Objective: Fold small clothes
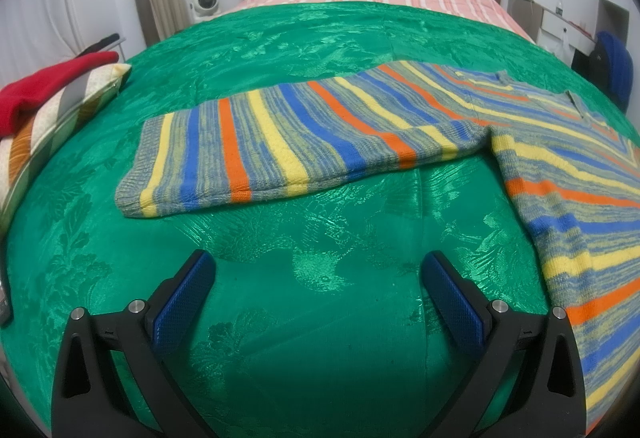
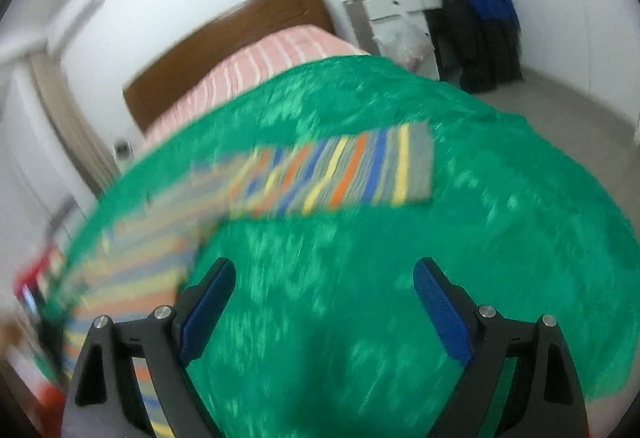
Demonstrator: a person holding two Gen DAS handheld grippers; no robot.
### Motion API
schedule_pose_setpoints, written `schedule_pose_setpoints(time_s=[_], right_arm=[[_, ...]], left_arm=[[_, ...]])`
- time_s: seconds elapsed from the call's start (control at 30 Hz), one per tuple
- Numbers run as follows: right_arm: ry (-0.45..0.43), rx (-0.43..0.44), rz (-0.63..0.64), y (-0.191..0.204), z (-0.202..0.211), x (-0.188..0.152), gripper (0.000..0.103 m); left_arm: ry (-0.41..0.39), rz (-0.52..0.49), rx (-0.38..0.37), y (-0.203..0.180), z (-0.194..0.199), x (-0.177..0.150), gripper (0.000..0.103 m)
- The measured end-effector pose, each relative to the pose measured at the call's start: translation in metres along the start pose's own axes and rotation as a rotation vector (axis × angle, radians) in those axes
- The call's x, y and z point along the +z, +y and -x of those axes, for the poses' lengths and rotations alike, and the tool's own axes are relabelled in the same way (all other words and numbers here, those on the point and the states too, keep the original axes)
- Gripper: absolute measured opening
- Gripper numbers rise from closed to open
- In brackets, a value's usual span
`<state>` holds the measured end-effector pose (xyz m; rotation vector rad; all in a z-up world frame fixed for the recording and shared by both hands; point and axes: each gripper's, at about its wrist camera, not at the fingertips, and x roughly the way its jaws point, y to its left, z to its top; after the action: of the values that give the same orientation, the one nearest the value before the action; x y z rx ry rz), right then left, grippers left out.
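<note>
Striped sweater (image 1: 360,126), one; two claws

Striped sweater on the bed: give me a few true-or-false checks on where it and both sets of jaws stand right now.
1. The striped sweater lies spread on the green bedspread. True.
2. The left gripper has its jaws shut on a sleeve. False: they stand open, only bedspread between them.
3. The right gripper holds nothing. True.
4. The sleeve in the left wrist view is folded over the body. False: it stretches out to the side.
5. A red garment rests on a striped cushion. True.
</note>
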<state>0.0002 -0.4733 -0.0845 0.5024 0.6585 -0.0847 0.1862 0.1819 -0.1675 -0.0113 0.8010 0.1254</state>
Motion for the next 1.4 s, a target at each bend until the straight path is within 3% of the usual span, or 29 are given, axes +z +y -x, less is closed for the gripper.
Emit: schedule_pose_setpoints(time_s=[0.1, 0.23, 0.3, 0.37, 0.5, 0.53, 0.57, 0.6, 0.73, 0.87, 0.97, 1.07, 1.2, 1.23, 1.27, 1.33, 1.4], right_arm=[[0.021, 0.044, -0.149, -0.038, -0.014, 0.037, 0.089], [0.141, 0.131, -0.361, -0.086, -0.062, 0.074, 0.068], [0.219, 0.141, -0.413, -0.097, -0.088, 0.08, 0.06], [0.296, 0.083, -0.431, -0.101, -0.11, 0.08, 0.039], [0.294, 0.135, -0.501, -0.112, -0.131, 0.077, 0.034], [0.287, 0.148, -0.528, -0.115, -0.136, 0.075, 0.025], [0.289, 0.15, -0.544, -0.117, -0.139, 0.074, 0.008], [0.301, 0.148, -0.56, -0.119, -0.144, 0.072, 0.001], [0.238, 0.113, -0.441, -0.09, -0.129, 0.093, 0.002], [0.208, 0.187, -0.217, 0.002, -0.111, 0.139, 0.002], [0.229, 0.283, -0.051, 0.101, -0.116, 0.162, 0.002], [0.289, 0.381, 0.066, 0.206, -0.145, 0.157, 0.002], [0.353, 0.443, 0.163, 0.296, -0.19, 0.125, 0.005], [0.372, 0.482, 0.157, 0.312, -0.203, 0.111, 0.011], [0.409, 0.518, 0.142, 0.321, -0.214, 0.1, 0.033], [0.501, 0.577, 0.08, 0.332, -0.24, 0.08, 0.065], [0.498, 0.605, 0.028, 0.328, -0.241, 0.068, 0.065]], left_arm=[[0.0, 0.0, 0.0, 0.0, 0.0, 0.0, 0.103], [0.0, 0.001, -0.001, 0.0, 0.0, 0.0, 0.103], [-0.001, -0.001, 0.0, 0.0, 0.0, -0.001, 0.103], [-0.001, -0.003, 0.003, 0.0, 0.0, 0.0, 0.103], [-0.004, -0.001, 0.0, 0.001, -0.001, -0.001, 0.103], [-0.003, 0.0, -0.001, 0.001, -0.001, -0.001, 0.103], [-0.003, 0.0, -0.002, 0.001, -0.001, -0.001, 0.103], [-0.002, 0.001, -0.002, 0.001, -0.001, -0.001, 0.103], [-0.002, 0.001, -0.002, 0.0, -0.002, -0.001, 0.103], [-0.015, 0.009, 0.0, 0.0, -0.001, -0.003, 0.103], [-0.015, 0.01, -0.001, 0.0, -0.001, -0.003, 0.103], [-0.015, 0.011, -0.003, 0.0, 0.0, -0.002, 0.103], [-0.015, 0.011, -0.003, 0.0, 0.0, -0.002, 0.103], [-0.015, 0.011, -0.003, 0.0, 0.0, -0.002, 0.103], [-0.015, 0.012, -0.004, 0.0, 0.0, -0.002, 0.103], [-0.015, 0.011, -0.003, 0.0, 0.0, -0.002, 0.103], [-0.014, 0.01, -0.001, 0.0, 0.0, -0.002, 0.103]])
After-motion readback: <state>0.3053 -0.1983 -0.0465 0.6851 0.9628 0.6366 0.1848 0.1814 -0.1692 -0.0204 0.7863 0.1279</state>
